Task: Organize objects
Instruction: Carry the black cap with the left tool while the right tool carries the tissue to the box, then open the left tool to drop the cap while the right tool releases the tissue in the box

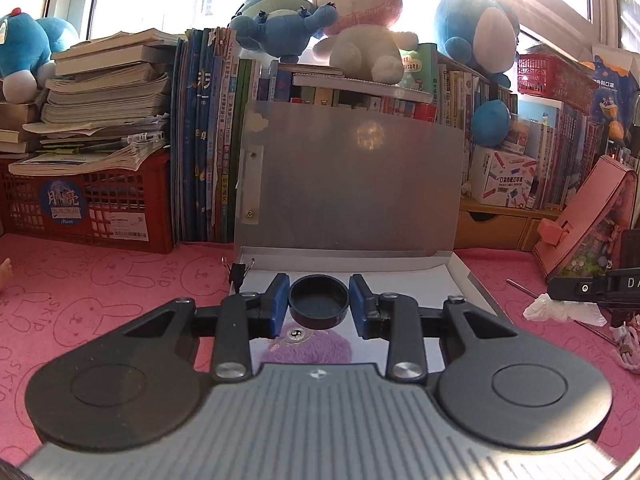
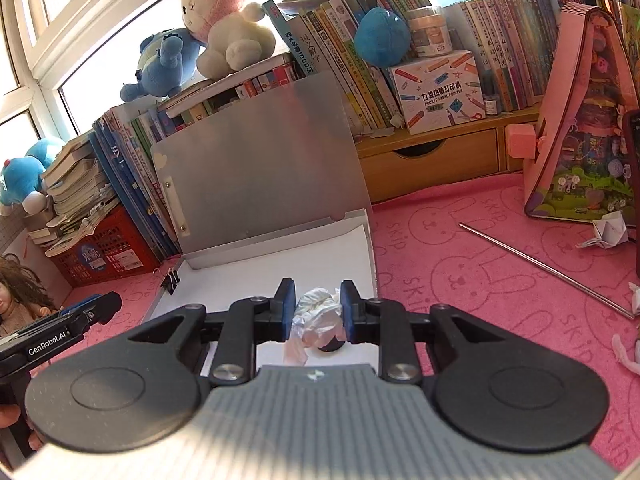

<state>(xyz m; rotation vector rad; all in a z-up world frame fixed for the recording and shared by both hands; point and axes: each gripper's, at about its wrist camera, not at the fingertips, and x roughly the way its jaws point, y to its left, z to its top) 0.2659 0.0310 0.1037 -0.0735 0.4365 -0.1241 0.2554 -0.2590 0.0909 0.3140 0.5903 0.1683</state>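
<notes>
My left gripper (image 1: pixel 319 303) is shut on a round black cap (image 1: pixel 319 303), held just above the white floor of an open file box (image 1: pixel 420 280) with its grey lid (image 1: pixel 352 184) standing up behind. A purple plush (image 1: pixel 308 348) lies in the box under the cap. My right gripper (image 2: pixel 318 314) is shut on a crumpled white tissue wad (image 2: pixel 318 314) over the same box (image 2: pixel 280 264). A dark round object (image 2: pixel 330 346) lies below the wad. A black binder clip (image 2: pixel 171 280) sits at the box's left corner.
Books, red crates (image 1: pixel 88 208) and plush toys (image 1: pixel 360 20) line the back. On the pink mat (image 2: pixel 460 264) lie a metal rod (image 2: pixel 540 266), folded paper (image 2: pixel 608 232), a pink toy box (image 2: pixel 580 120) and a doll (image 2: pixel 20 304). The other gripper shows in each view's edge.
</notes>
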